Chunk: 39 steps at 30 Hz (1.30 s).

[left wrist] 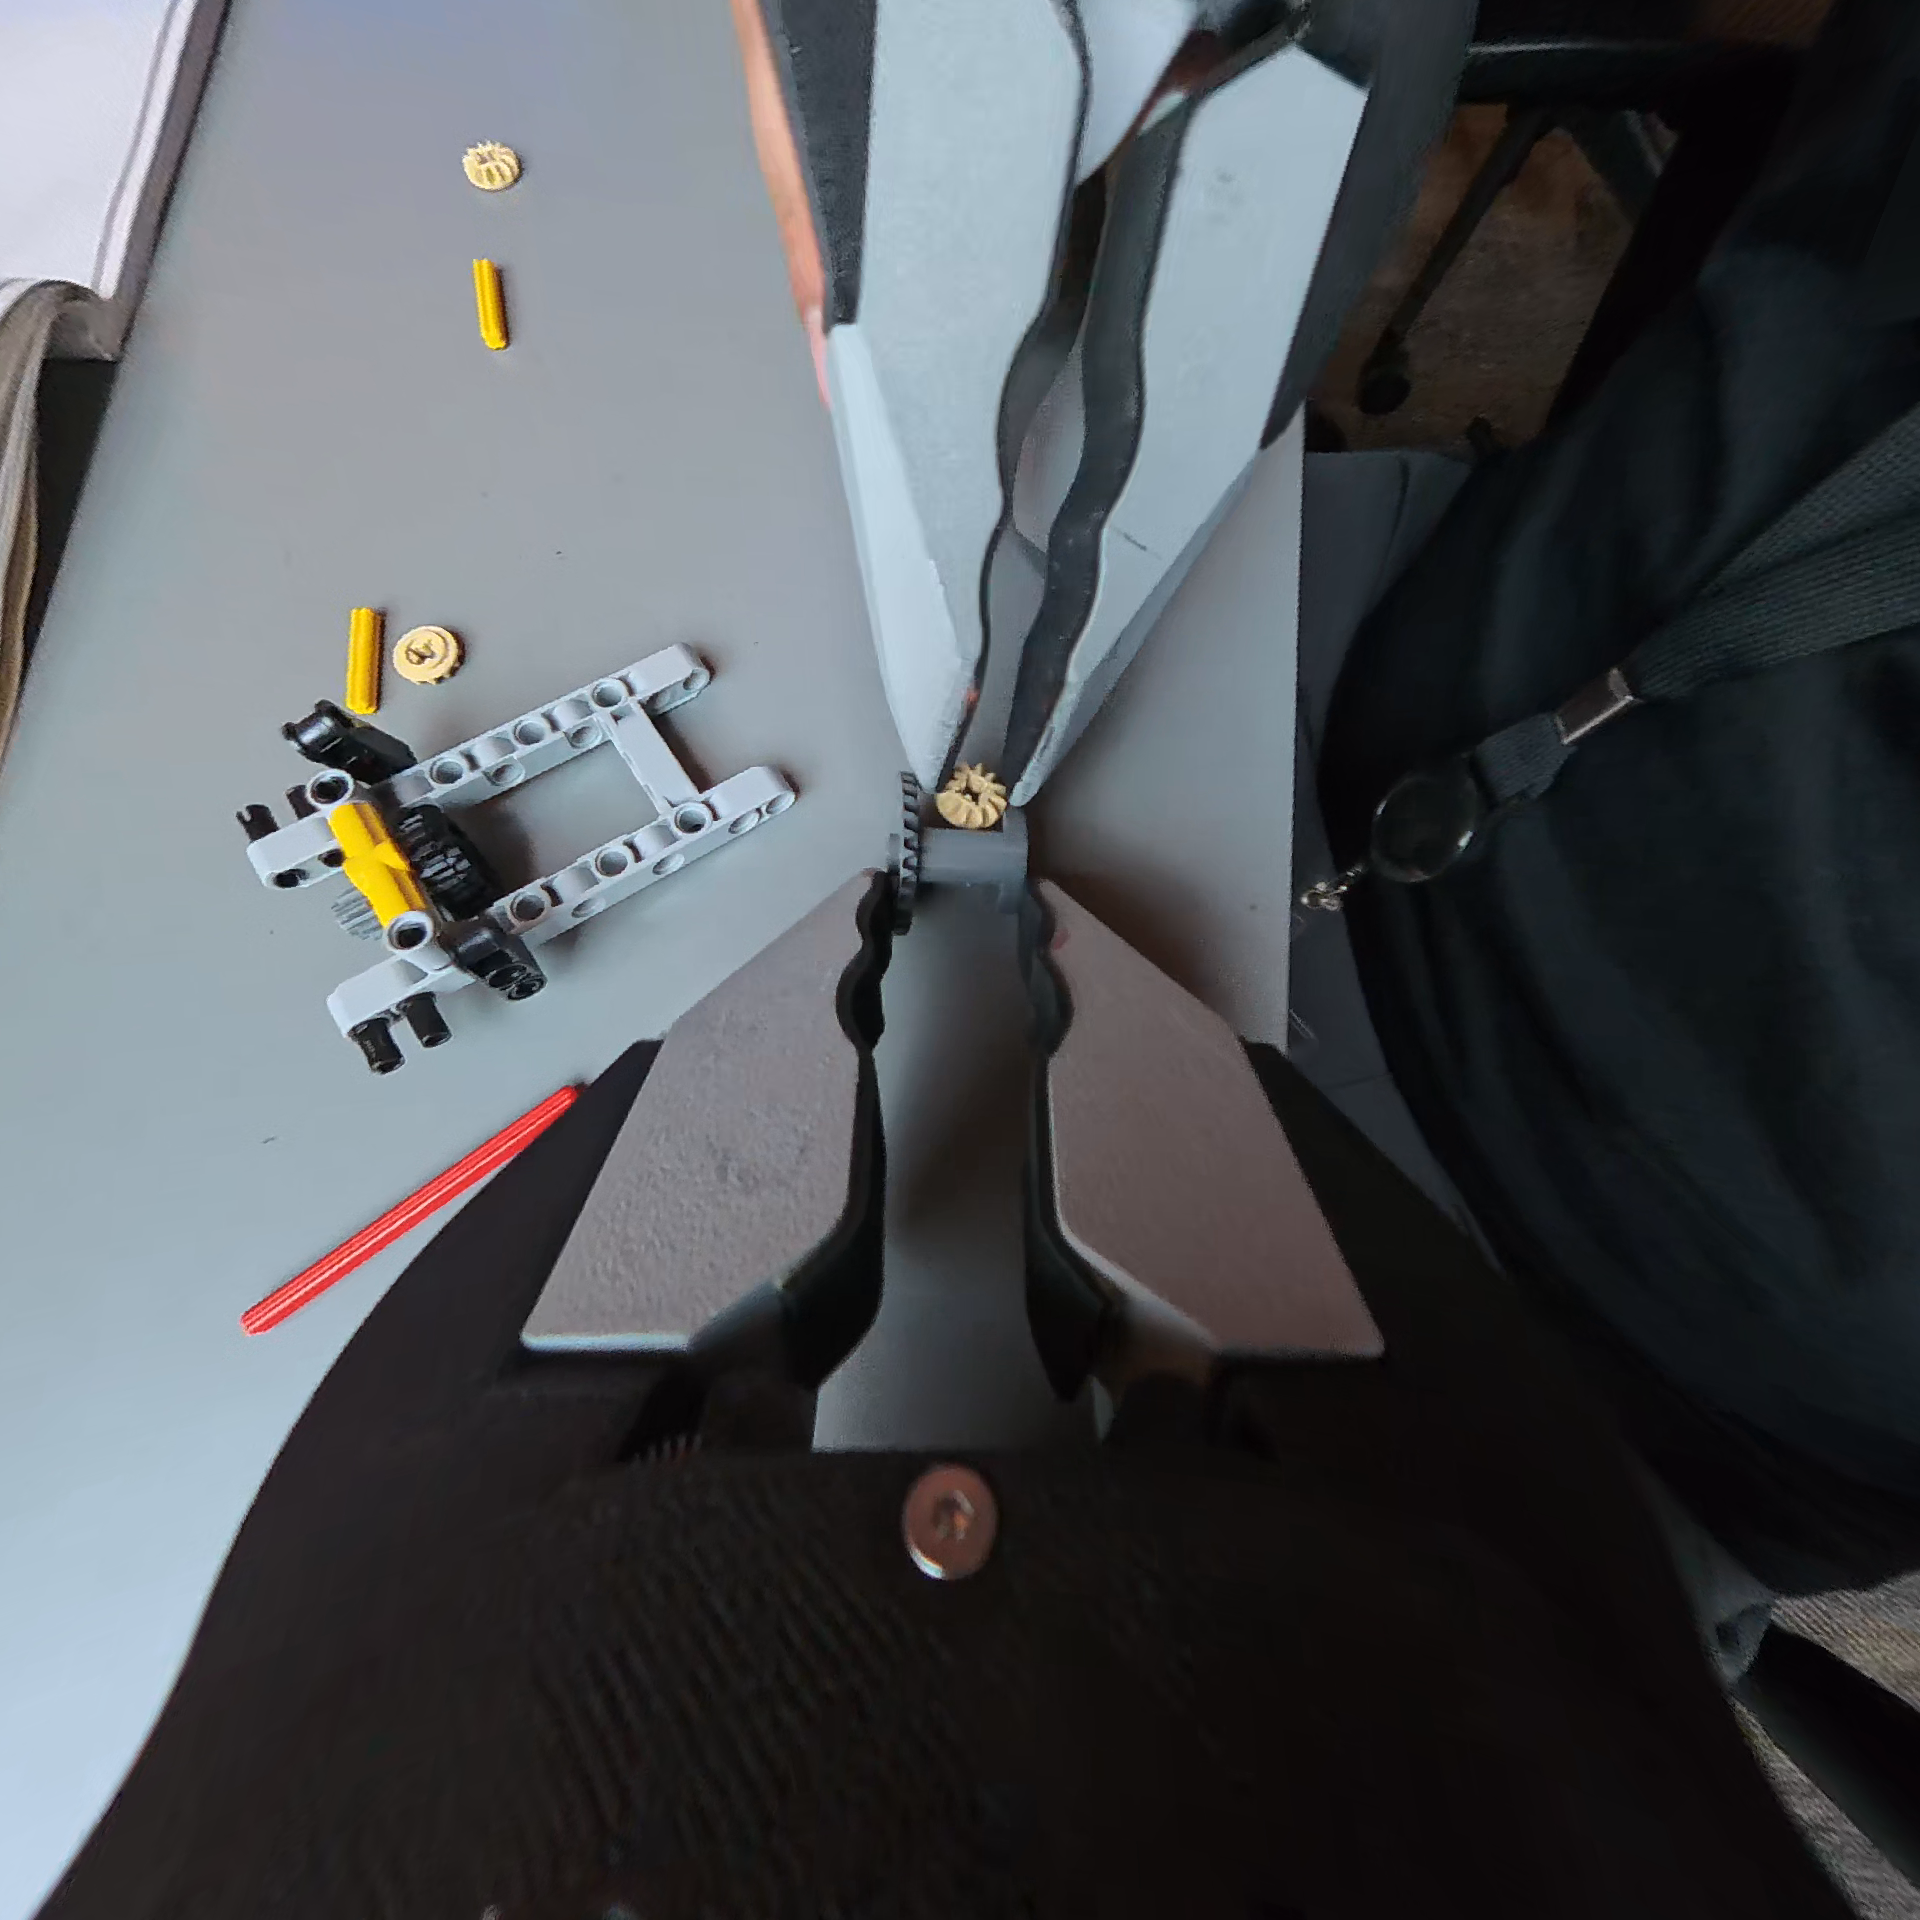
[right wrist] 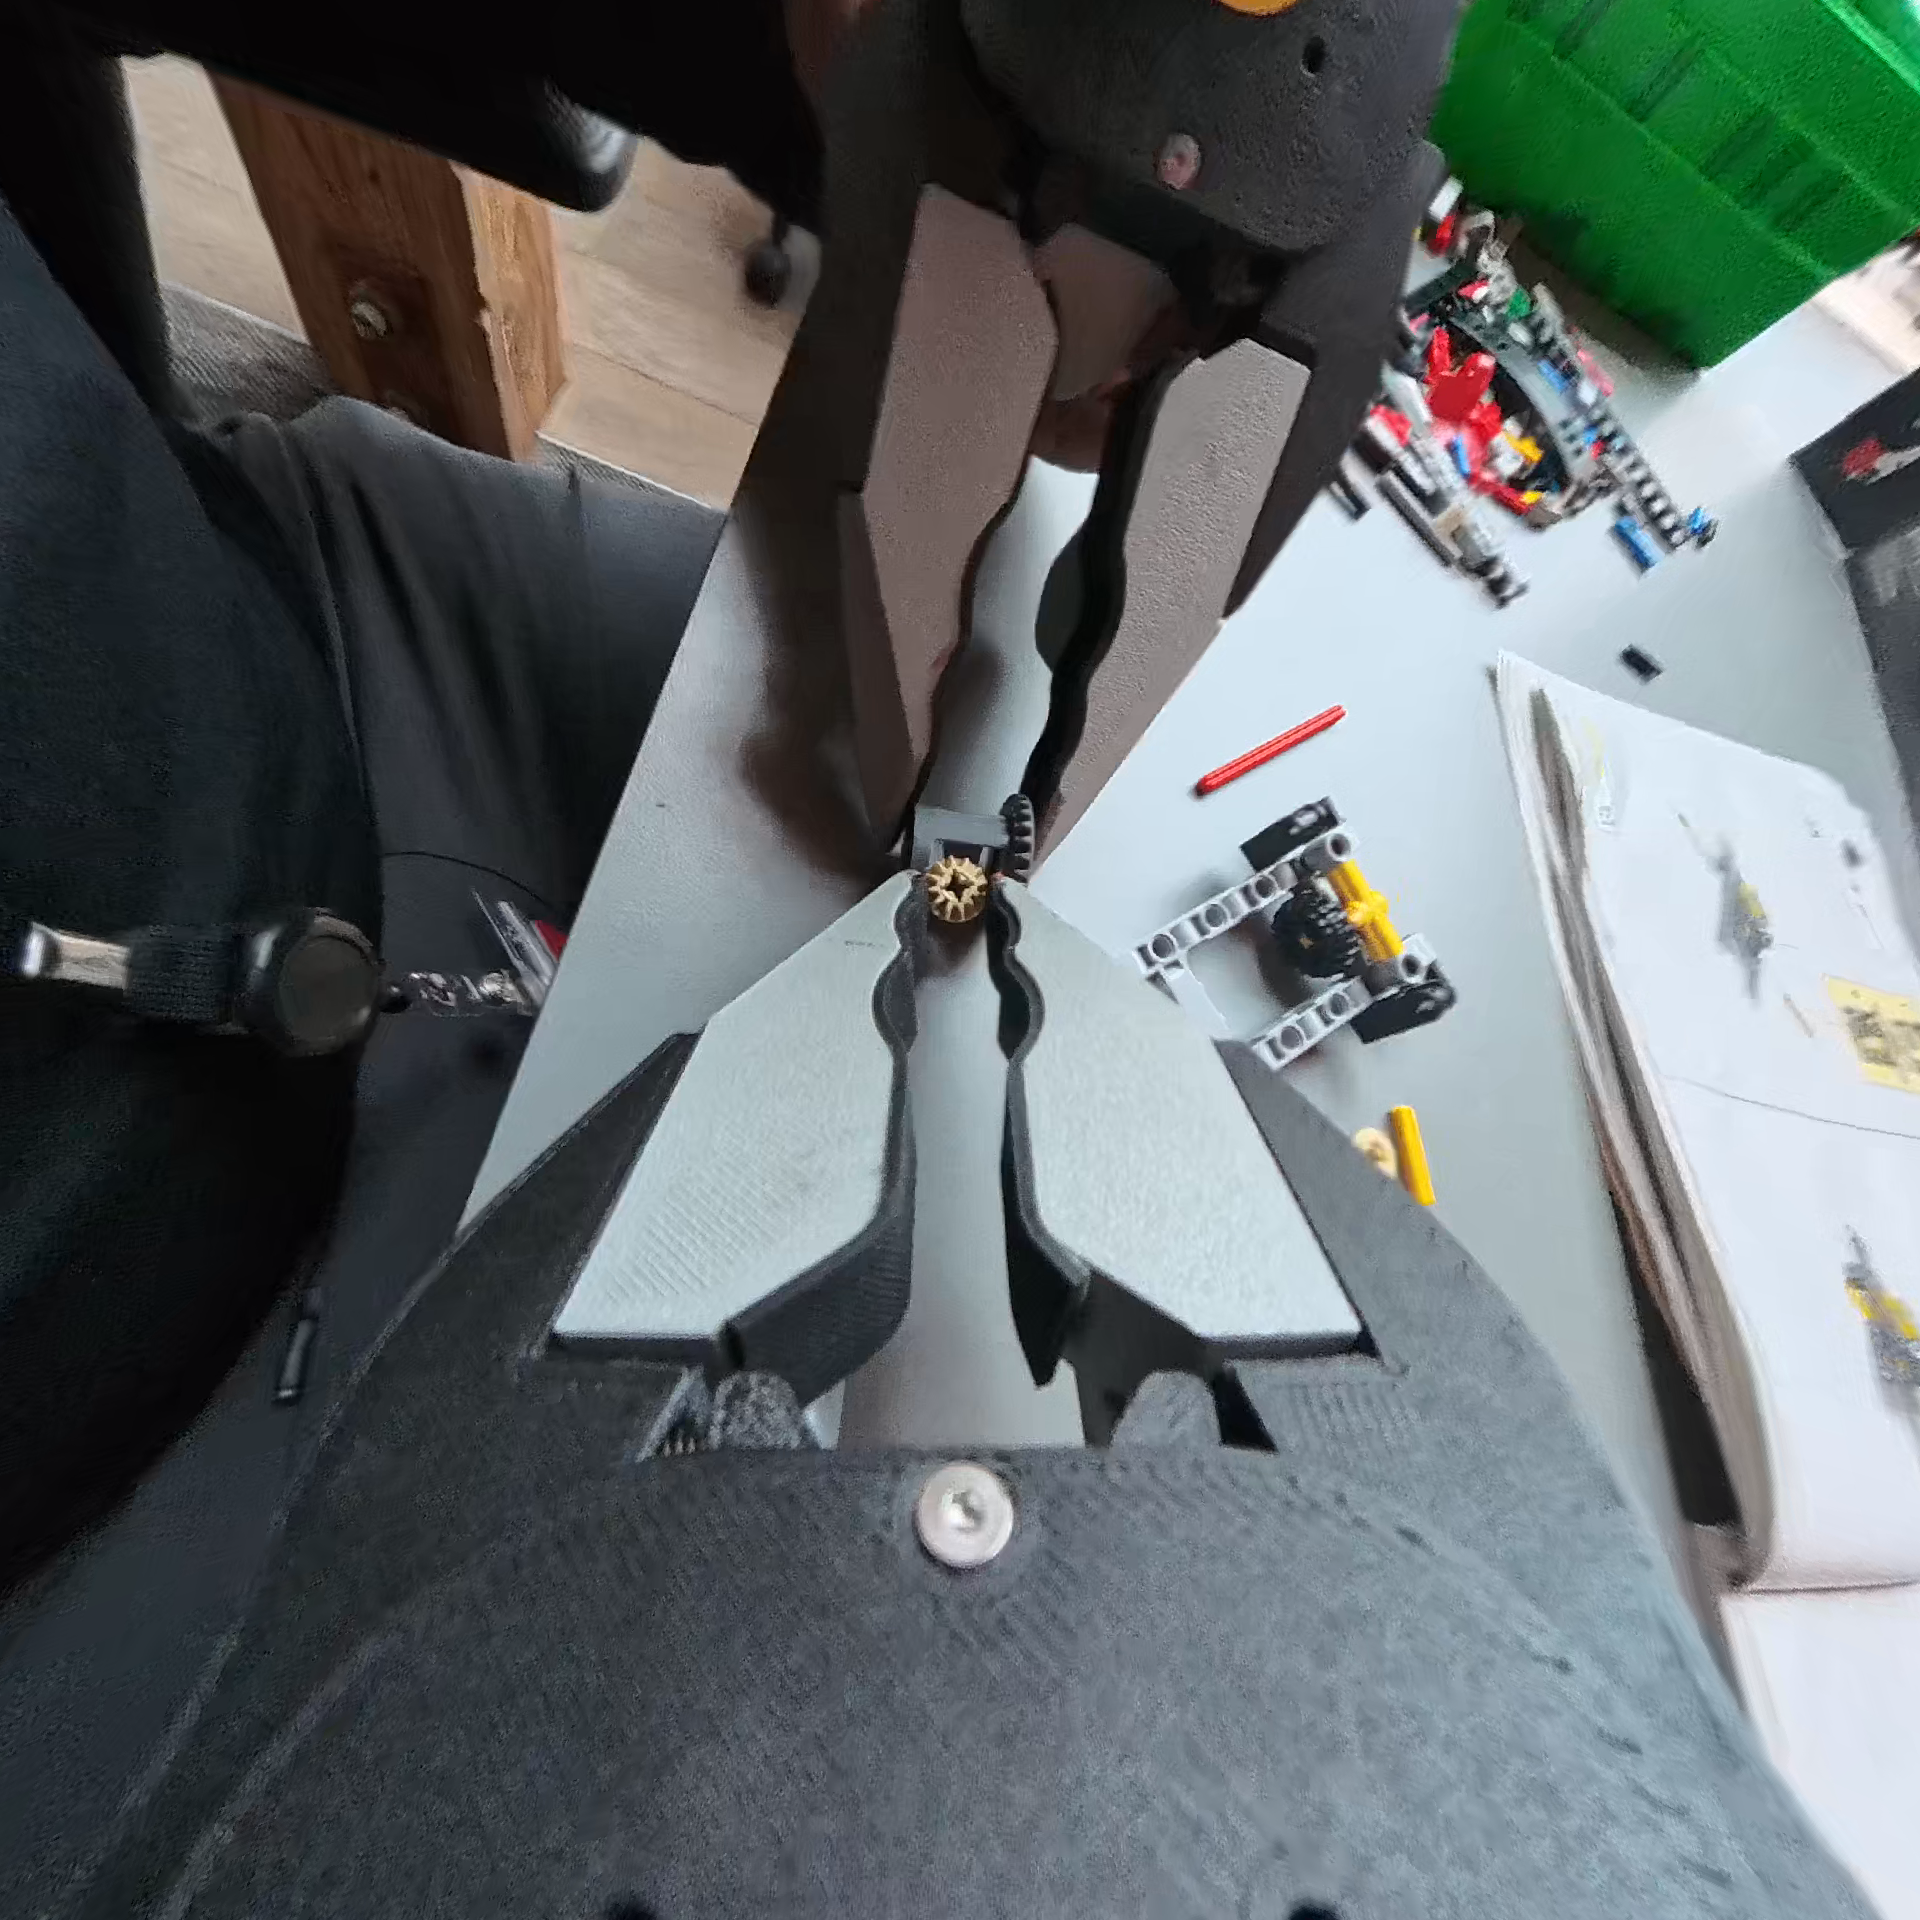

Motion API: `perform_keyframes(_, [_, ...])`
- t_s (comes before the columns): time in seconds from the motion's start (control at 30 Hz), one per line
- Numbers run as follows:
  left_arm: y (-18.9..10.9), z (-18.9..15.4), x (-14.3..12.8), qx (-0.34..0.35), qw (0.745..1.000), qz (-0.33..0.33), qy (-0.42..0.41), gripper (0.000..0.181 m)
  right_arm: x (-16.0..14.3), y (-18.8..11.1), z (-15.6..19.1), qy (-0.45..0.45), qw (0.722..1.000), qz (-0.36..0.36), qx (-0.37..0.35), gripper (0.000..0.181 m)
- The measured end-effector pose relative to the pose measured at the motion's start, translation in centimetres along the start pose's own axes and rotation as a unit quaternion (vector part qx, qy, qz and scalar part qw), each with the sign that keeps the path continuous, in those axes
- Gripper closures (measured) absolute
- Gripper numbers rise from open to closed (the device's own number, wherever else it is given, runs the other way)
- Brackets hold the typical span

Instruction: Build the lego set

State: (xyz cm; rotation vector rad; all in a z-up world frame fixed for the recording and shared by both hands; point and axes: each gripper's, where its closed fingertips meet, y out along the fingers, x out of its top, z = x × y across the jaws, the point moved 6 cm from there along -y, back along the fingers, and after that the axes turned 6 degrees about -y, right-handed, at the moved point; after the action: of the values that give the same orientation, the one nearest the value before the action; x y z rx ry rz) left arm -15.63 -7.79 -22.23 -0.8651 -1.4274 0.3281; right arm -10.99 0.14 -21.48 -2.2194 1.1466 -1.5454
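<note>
My left gripper (left wrist: 956, 894) is shut on a dark grey housing (left wrist: 971, 857) with a black toothed ring (left wrist: 906, 847) on its side. My right gripper (right wrist: 954, 906) is shut on a small tan bevel gear (right wrist: 954, 888) and holds it against the open end of the housing (right wrist: 961, 829). The two grippers meet tip to tip above the table's near edge. In the left wrist view the right gripper (left wrist: 982, 777) comes in from above with the tan gear (left wrist: 971, 800). In the right wrist view the left gripper (right wrist: 966, 821) comes in from above.
On the grey table (left wrist: 623, 468) lie a light grey frame assembly (left wrist: 520, 831) with yellow and black parts, a red axle (left wrist: 405, 1210), two yellow axles (left wrist: 488, 301) and two tan gears (left wrist: 490, 164). An open booklet (right wrist: 1714, 1039), a brick pile (right wrist: 1486, 447) and a green bin (right wrist: 1683, 156) stand beyond. My two grippers' fingertips are within a few centimetres of each other. Between my left fingertips and the red axle (left wrist: 405, 1210) there is roughly 10 cm. The right camera catches it too, in the right wrist view (right wrist: 1281, 749).
</note>
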Motion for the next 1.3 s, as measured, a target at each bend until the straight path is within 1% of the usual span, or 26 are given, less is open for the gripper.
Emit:
perform_keyframes(0.1, [-0.2, 0.3, -0.1, -0.045, 0.999, -0.001, -0.005, 0.159, 0.2, 0.1, 0.3, -0.04, 0.999, 0.01, -0.019, 0.174])
perform_keyframes(0.2, [-0.2, 0.9, 0.0, -0.084, 0.996, 0.006, 0.014, 0.159, -0.4, 0.7, 0.8, -0.059, 0.997, 0.051, -0.016, 0.172])
perform_keyframes(0.27, [-0.1, 1.2, 0.1, -0.105, 0.994, 0.014, 0.031, 0.159, -0.2, 0.7, 1.1, -0.068, 0.996, 0.058, -0.024, 0.17])
perform_keyframes(0.33, [0.0, 1.5, 0.2, -0.11, 0.993, 0.018, 0.048, 0.159, -0.1, 0.6, 1.3, -0.06, 0.997, 0.051, -0.018, 0.164])
perform_keyframes(0.43, [-0.4, 1.6, 0.1, -0.095, 0.993, 0.032, 0.069, 0.159, -0.8, 0.1, 0.7, -0.047, 0.997, 0.057, -0.027, 0.163])
perform_keyframes(0.5, [-0.8, 1.6, -0.2, -0.087, 0.993, 0.043, 0.074, 0.159, -1.1, -0.4, 0.6, -0.045, 0.997, 0.056, -0.017, 0.16])
perform_keyframes(0.57, [-1.0, 1.5, -0.2, -0.081, 0.993, 0.054, 0.07, 0.16, -1.2, -0.9, 0.8, -0.056, 0.997, 0.043, 0.008, 0.161])
perform_keyframes(0.67, [-0.8, 1.1, 0.0, -0.085, 0.991, 0.06, 0.079, 0.159, -1.0, -1.0, 0.7, -0.063, 0.996, 0.037, 0.049, 0.167])
perform_keyframes(0.73, [-0.6, 1.1, 0.1, -0.087, 0.991, 0.054, 0.089, 0.159, -1.0, -1.1, 0.7, -0.098, 0.993, 0.035, 0.062, 0.168])
perform_keyframes(0.8, [-0.6, 1.3, 0.0, -0.096, 0.99, 0.05, 0.089, 0.159, -0.8, -1.0, 0.3, -0.136, 0.988, 0.043, 0.057, 0.169])
perform_keyframes(0.83, [-0.6, 1.3, 0.0, -0.099, 0.99, 0.05, 0.086, 0.16, -0.7, -0.9, 0.1, -0.135, 0.987, 0.051, 0.063, 0.166])
perform_keyframes(0.9, [-0.7, 1.3, -0.1, -0.101, 0.99, 0.053, 0.084, 0.16, -0.4, -0.4, 0.3, -0.105, 0.988, 0.063, 0.098, 0.154])
perform_keyframes(1.0, [-0.9, 0.9, -0.3, -0.105, 0.988, 0.05, 0.102, 0.159, 0.1, -0.1, 0.9, -0.074, 0.988, 0.073, 0.111, 0.15])
perform_keyframes(1.17, [-1.0, 1.1, -0.5, -0.111, 0.988, 0.039, 0.099, 0.16, 0.8, -0.5, 2.2, -0.016, 0.993, 0.082, 0.083, 0.145])
perform_keyframes(1.23, [-1.0, 1.0, -0.5, -0.115, 0.988, 0.034, 0.099, 0.16, 0.7, -0.2, 2.2, -0.01, 0.994, 0.088, 0.061, 0.144])
perform_keyframes(1.3, [-1.1, 1.0, -0.6, -0.117, 0.988, 0.036, 0.099, 0.16, 0.7, -0.1, 1.8, 0.005, 0.994, 0.095, 0.054, 0.14])
